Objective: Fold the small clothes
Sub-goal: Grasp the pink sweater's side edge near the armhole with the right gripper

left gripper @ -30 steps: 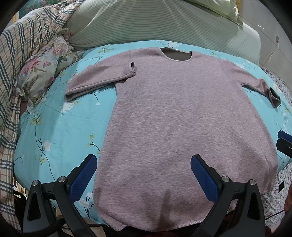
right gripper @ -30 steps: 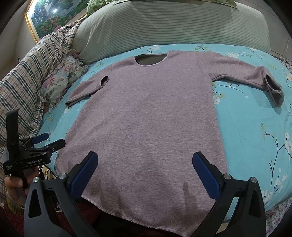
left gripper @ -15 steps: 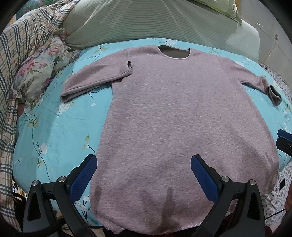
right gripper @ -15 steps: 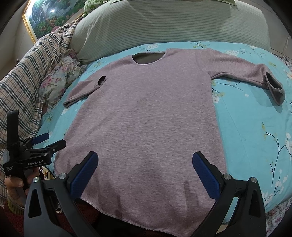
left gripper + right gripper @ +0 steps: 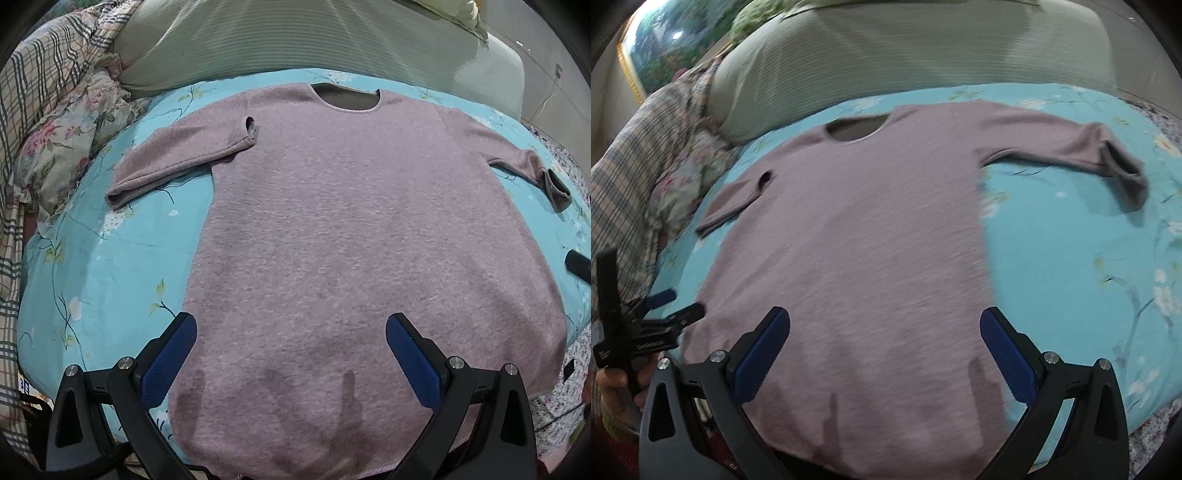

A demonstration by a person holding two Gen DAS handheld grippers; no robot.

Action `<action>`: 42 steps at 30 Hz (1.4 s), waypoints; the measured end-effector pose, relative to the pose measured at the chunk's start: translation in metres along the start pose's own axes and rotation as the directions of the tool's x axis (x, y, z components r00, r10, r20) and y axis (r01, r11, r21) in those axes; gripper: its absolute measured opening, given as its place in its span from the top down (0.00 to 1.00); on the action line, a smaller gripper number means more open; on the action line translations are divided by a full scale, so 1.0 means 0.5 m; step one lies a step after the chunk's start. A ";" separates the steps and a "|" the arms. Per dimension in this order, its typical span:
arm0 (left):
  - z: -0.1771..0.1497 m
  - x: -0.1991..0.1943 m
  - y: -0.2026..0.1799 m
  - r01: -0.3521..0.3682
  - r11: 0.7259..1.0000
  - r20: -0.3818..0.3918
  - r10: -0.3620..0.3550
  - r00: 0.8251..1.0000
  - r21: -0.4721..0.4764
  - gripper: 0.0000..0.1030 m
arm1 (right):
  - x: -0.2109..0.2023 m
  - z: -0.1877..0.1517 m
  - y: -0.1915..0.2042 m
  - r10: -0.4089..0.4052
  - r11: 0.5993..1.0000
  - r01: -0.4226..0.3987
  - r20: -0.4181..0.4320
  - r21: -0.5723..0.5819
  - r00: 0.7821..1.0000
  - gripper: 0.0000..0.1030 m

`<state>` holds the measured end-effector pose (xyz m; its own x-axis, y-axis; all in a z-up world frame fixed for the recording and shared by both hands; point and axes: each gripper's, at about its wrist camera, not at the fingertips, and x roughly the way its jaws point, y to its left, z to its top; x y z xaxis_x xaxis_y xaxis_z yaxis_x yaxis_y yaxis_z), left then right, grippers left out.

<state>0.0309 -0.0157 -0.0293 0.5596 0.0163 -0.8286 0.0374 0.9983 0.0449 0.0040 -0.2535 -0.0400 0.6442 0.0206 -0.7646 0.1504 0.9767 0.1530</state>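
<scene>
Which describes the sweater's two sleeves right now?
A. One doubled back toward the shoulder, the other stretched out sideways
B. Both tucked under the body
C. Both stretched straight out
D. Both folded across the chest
A: on the sweater, the left-hand sleeve doubles back with its cuff by the shoulder, while the other sleeve lies stretched out sideways.

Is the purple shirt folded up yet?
Not yet. The purple shirt lies spread flat on the blue bedsheet, only one sleeve doubled back on itself.

White lettering on left hand-held gripper (image 5: 670, 308) body, too blurred to read; nothing else legible.
</scene>
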 end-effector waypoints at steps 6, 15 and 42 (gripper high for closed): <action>0.021 0.016 0.009 0.028 0.999 -0.010 -0.028 1.000 -0.023 0.00 | -0.039 0.067 -0.141 -0.143 0.985 0.133 0.084 0.112 0.986 0.00; 0.038 0.048 -0.002 0.032 0.999 -0.044 -0.033 0.999 -0.022 0.00 | -0.021 0.174 -0.279 -0.360 0.928 0.341 0.123 0.150 0.925 0.15; 0.109 0.125 -0.006 0.126 0.990 -0.046 -0.129 0.991 -0.063 0.00 | 0.166 0.317 -0.047 0.145 0.984 -0.153 0.092 0.090 0.985 0.97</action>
<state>0.1110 -0.0210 -0.0506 0.5118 -0.1100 -0.8521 0.0557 0.9939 -0.0948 0.1728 -0.3085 -0.0080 0.7253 0.1418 -0.6736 0.1170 0.9389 0.3237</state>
